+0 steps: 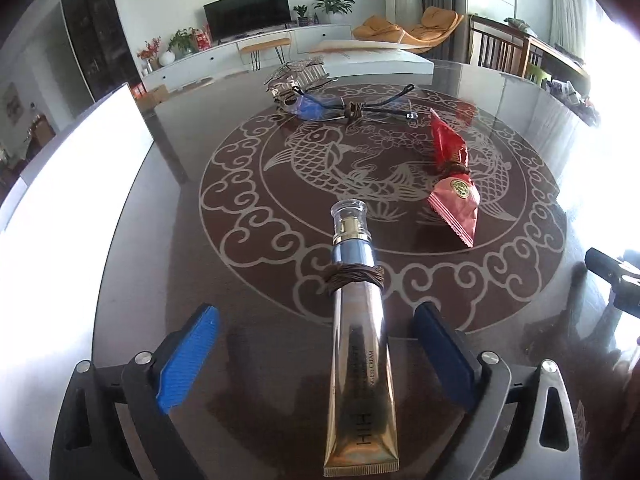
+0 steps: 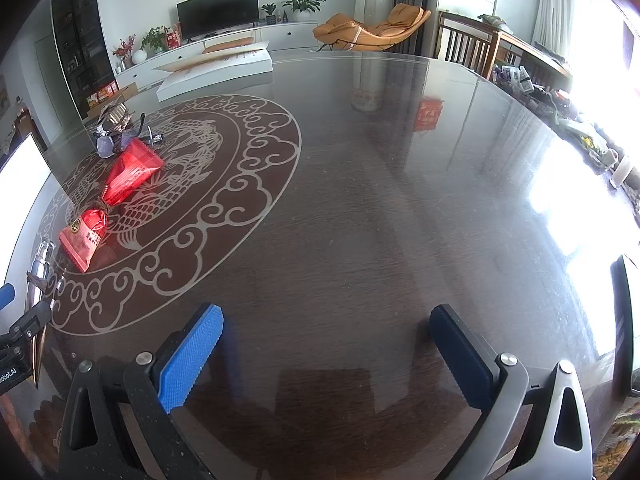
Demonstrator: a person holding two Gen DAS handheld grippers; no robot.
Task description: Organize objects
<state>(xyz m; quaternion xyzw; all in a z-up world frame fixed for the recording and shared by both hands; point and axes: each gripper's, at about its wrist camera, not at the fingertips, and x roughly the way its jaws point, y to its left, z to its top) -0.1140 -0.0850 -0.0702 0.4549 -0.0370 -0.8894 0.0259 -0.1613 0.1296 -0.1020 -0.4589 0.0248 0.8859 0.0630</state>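
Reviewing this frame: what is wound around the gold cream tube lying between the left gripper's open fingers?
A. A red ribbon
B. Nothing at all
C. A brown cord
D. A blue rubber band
C. In the left wrist view a brown cord is wrapped several times around the gold cream tube, just below its silver-blue neck, while the left gripper stands open around it.

Bare table [image 2: 400,208] right of red packet [image 2: 120,184]
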